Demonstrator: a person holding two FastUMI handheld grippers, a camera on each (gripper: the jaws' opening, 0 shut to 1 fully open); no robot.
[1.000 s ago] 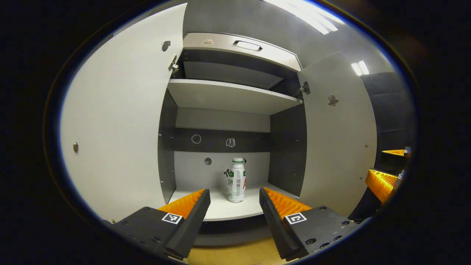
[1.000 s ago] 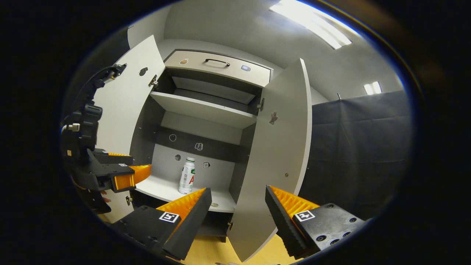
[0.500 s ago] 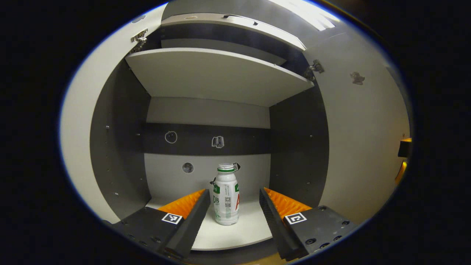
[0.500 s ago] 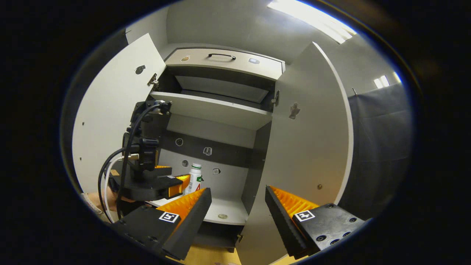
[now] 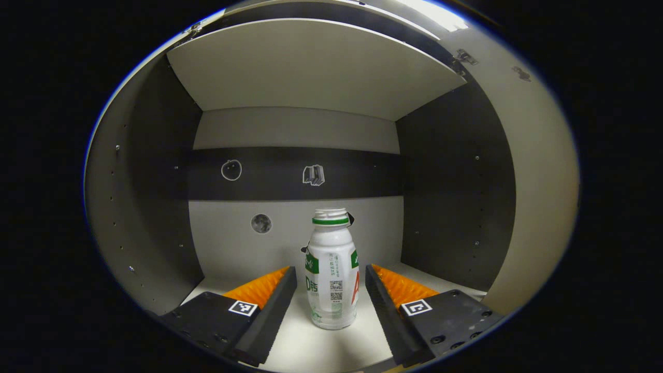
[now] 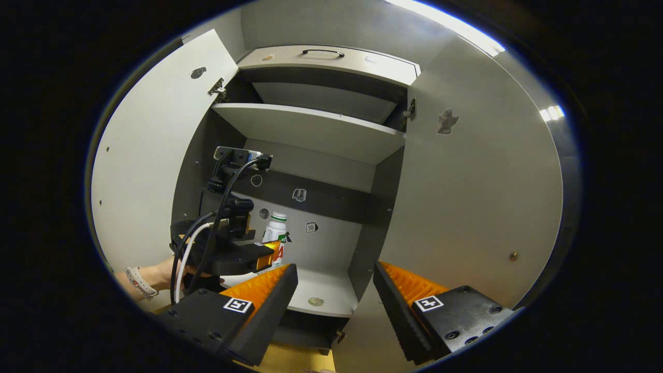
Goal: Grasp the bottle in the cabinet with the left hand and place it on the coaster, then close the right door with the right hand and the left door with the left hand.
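**Left hand-held gripper brackets the bottle inside the open cabinet**

In the left gripper view, the left hand-held gripper [image 5: 330, 290] sits inside the lower compartment of the grey cabinet [image 5: 155, 207], its jaws spread apart. The white plastic bottle with green bands and a green-ringed neck [image 5: 332, 274] stands upright on the pale lower shelf [image 5: 321, 352], between the two fingers. A narrow gap shows on each side of the bottle, so neither finger presses on it. Small stickers dot the cabinet's back panel behind the bottle, and the pale upper shelf [image 5: 311, 67] spans the compartment overhead.

In the right gripper view, the right hand-held gripper [image 6: 334, 295] hangs outside the cabinet with its jaws wide apart and nothing between them. Farther off, a person's hand [image 6: 166, 272] with a wristband holds the left hand-held gripper [image 6: 261, 256] at the bottle [image 6: 274, 233], dark and white cables trailing from the tool. The left door [image 6: 150, 145] and the right door [image 6: 476, 197], both flat pale panels, stand swung open. Above the upper shelf [image 6: 311, 129] is a closed pale drawer with a dark handle [image 6: 331, 59].
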